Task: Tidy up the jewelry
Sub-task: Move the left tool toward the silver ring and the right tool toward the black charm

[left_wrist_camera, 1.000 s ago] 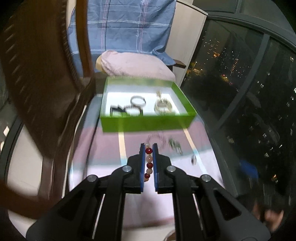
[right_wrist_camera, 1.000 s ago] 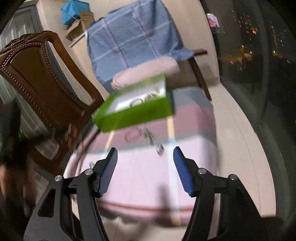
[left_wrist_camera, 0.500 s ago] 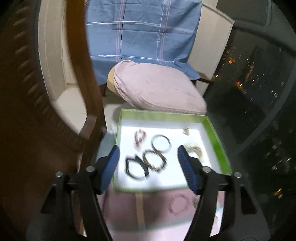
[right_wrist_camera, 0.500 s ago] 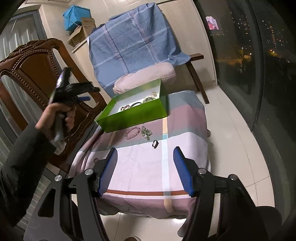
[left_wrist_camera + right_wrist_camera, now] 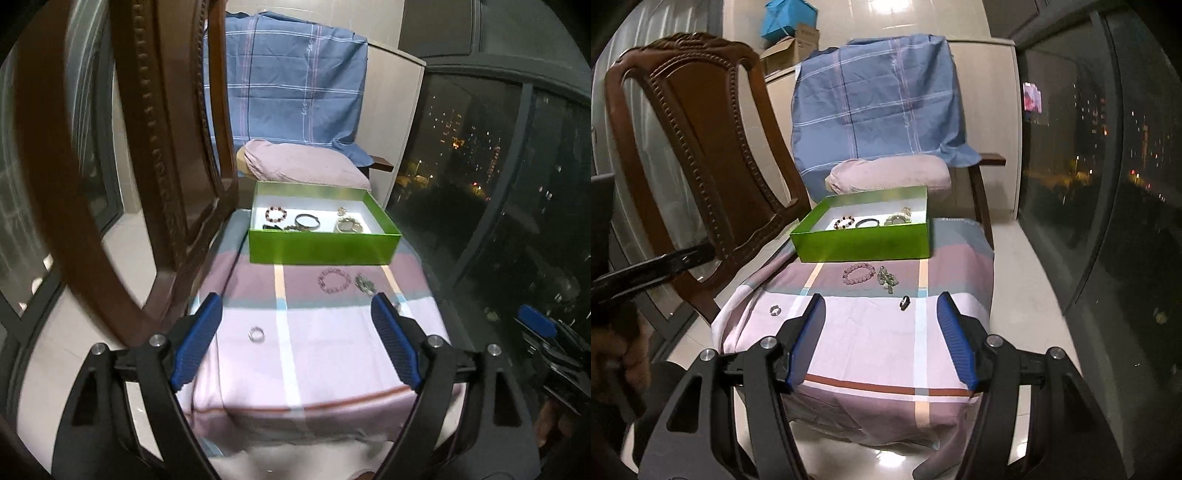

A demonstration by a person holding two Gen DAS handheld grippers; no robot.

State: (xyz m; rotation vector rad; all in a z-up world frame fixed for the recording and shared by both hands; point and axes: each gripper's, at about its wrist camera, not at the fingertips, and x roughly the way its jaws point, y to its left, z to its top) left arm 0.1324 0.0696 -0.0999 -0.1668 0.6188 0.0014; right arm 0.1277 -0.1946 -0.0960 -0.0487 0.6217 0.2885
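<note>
- Checked cloth (image 5: 871, 343) covers a low table between a carved wooden chair (image 5: 701, 147) and a night window.
- Left gripper (image 5: 295, 339) and right gripper (image 5: 881, 338): jaws wide, empty, above the near edge.
- Silver ring (image 5: 256, 334), black ring (image 5: 904, 303), pink bead bracelet (image 5: 859, 273) lie on the cloth ahead.
- Green box (image 5: 864, 243), beyond, holds bracelets.

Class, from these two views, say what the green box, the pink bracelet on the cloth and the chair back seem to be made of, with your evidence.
Green box: likely card, with thin flat walls, a matte green outside and a white inside.
Pink bracelet: round, glossy beads, stone or glass; cannot tell which.
Chair back: dark varnished wood with carved beading and a reddish-brown sheen.
</note>
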